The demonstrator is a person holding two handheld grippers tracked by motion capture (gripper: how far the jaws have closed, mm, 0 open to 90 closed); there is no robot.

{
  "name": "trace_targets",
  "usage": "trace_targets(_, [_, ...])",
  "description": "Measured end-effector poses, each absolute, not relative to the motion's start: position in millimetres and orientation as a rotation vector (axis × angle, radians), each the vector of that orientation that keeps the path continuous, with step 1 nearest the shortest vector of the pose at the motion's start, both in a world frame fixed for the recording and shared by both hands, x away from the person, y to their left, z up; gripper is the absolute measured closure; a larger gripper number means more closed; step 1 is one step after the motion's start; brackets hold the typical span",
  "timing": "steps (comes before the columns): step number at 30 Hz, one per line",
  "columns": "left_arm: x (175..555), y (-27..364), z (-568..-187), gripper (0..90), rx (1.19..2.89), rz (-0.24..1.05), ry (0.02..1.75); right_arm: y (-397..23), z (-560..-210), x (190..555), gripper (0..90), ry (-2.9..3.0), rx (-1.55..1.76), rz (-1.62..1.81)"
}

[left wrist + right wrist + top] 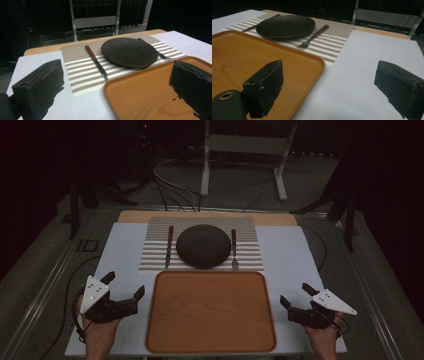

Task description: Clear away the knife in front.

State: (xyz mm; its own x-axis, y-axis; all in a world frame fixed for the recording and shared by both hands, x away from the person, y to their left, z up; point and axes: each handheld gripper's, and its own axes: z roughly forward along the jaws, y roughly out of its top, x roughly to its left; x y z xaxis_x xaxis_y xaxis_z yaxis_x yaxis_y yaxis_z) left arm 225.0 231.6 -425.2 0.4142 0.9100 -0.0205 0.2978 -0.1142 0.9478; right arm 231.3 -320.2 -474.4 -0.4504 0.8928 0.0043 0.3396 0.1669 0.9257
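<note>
A white sheet (287, 255) covers most of the table (210, 216), leaving a strip of bare wood along the far edge. A striped placemat (250, 247) lies at the far centre of the sheet, its far edge close to that wood strip. A dark round plate (203, 246) sits in the middle of the placemat. A knife (169, 246) with a reddish-brown handle lies on the placemat just left of the plate, blade pointing toward the near edge. A fork (233, 248) with a matching handle lies just right of the plate, tines pointing toward the near edge. A wooden tray (210, 311) with rounded corners occupies the near centre of the sheet, its far rim just beside the near edge of the placemat; nothing lies in it. The left gripper (124, 286) is held by a hand (100, 332) at the near left corner of the sheet, beside the left rim of the tray. Its 2 jaws are spread wide and grip nothing; in the left gripper view, 1 jaw hangs over the sheet and the other over the tray. The right gripper (296, 295) is held by the other hand (325, 340) at the near right corner, beside the right rim of the tray. Its 2 jaws are likewise spread wide with nothing between them; in the right gripper view, 1 jaw hangs over the tray and the other over the sheet.
</note>
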Motion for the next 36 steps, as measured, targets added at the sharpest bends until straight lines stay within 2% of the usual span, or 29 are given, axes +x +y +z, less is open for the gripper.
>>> trace_targets(36, [286.0,217.9,-423.8,0.1,1.671,0.741,1.180,-321.7,-476.1,234.2,8.6,1.885,1.174,1.249])
